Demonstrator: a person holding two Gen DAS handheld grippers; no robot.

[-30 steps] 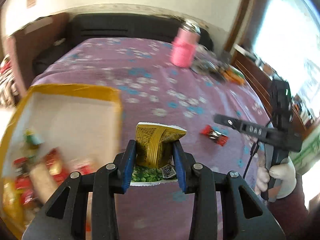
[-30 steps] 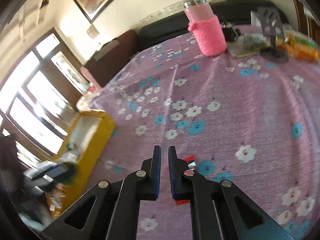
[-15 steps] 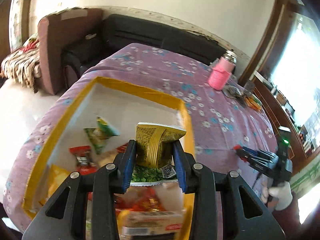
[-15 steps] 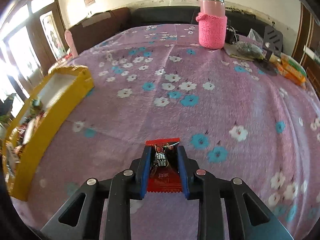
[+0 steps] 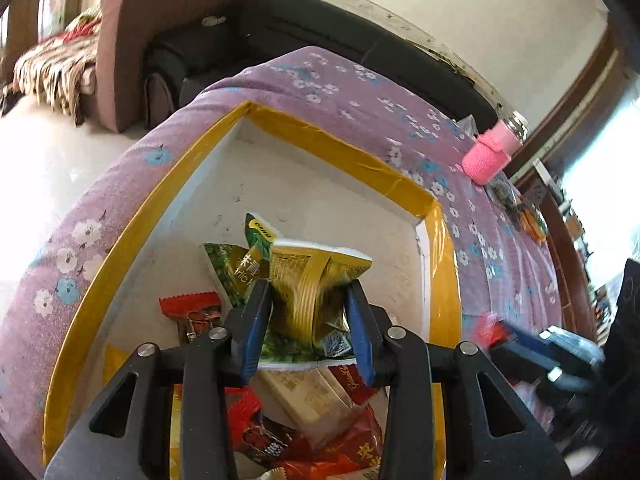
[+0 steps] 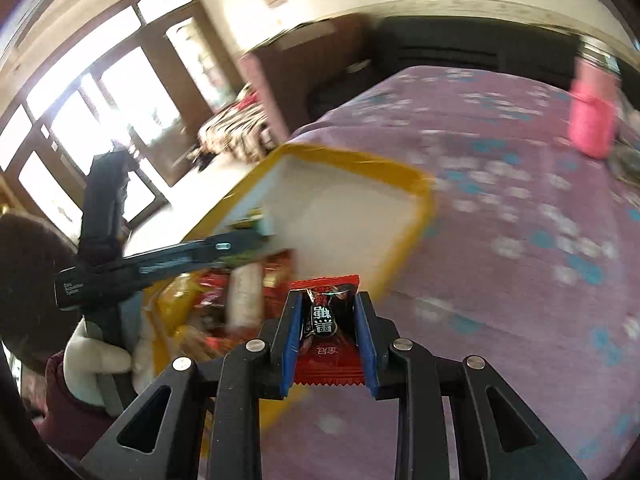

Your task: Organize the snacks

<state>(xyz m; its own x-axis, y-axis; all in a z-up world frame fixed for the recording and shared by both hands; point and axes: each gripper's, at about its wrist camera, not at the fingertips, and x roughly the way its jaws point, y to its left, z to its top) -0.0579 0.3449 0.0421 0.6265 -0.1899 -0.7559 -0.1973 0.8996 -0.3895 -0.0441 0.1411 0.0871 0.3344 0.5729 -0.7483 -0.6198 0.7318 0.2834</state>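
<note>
My left gripper (image 5: 308,292) is shut on a gold and green snack packet (image 5: 312,280) and holds it over the yellow-rimmed box (image 5: 344,156), which has several snack packets piled in its near end. My right gripper (image 6: 326,304) is shut on a red candy packet (image 6: 326,332) and holds it above the purple floral cloth, just beside the box's near right rim (image 6: 404,240). The left gripper also shows in the right wrist view, reaching over the box from the left. The right gripper shows blurred at the right edge of the left wrist view.
A pink-sleeved bottle (image 5: 490,156) stands at the far right of the purple cloth (image 5: 360,92), with small items (image 5: 528,216) beyond it. A dark sofa (image 5: 320,36) and a brown armchair (image 5: 132,40) sit behind the table. The floor drops off to the left.
My left gripper has carried the gold packet from over the cloth to over the box. My right gripper closed on the red candy packet, lifted it and swung it toward the box.
</note>
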